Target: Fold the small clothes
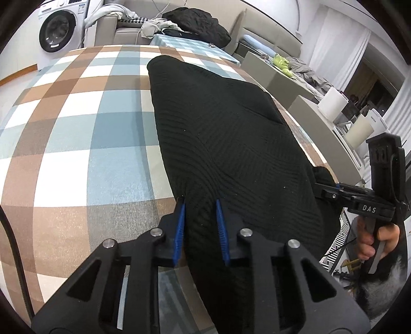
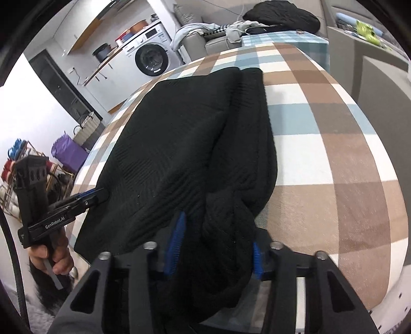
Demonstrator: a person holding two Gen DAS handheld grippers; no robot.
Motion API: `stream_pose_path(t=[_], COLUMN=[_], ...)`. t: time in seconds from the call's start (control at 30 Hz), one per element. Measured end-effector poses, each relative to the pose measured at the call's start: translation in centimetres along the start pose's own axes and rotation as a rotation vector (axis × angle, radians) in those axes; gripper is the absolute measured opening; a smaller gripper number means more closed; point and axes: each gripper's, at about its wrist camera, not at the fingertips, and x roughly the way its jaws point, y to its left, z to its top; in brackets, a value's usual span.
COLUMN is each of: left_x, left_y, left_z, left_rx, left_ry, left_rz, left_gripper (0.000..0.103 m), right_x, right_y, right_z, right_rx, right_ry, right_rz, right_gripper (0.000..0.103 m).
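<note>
A black ribbed knit garment [image 1: 221,128] lies lengthwise on the checked table [image 1: 77,123], partly folded over itself. My left gripper [image 1: 200,203] is shut on the garment's near edge, cloth between the blue pads [image 1: 181,218]. My right gripper [image 2: 218,231] is shut on a bunched thick fold at the garment's [image 2: 179,133] near right corner. Each gripper shows in the other's view: the right one [image 1: 326,190] at the garment's right edge, the left one [image 2: 100,195] at its left edge.
A sofa with a black pile of clothes [image 1: 197,23] stands behind the table. A washing machine [image 1: 59,28] is at the far left. A grey counter [image 1: 308,108] with white rolls runs along the right. A shoe rack [image 2: 23,159] stands left of the table.
</note>
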Motion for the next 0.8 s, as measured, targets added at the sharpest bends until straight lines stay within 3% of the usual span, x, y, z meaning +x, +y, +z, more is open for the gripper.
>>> stream_pose_path(t=[0.37, 0.8], left_x=[0.3, 2.3], left_y=[2.1, 8.5], left_z=[2.1, 9.1], left_rx=[-0.020, -0.078], left_ry=[-0.023, -0.079], left_rz=[0.056, 0.202], left_gripper=[0.019, 0.019], right_x=[2.2, 9.2], right_y=[1.1, 3.8], right_z=[2.4, 10.8], right_rx=[-0.046, -0.081], right_ry=[0.004, -0.014], right_rz=[0.008, 0.041], right_gripper=[0.037, 0.037])
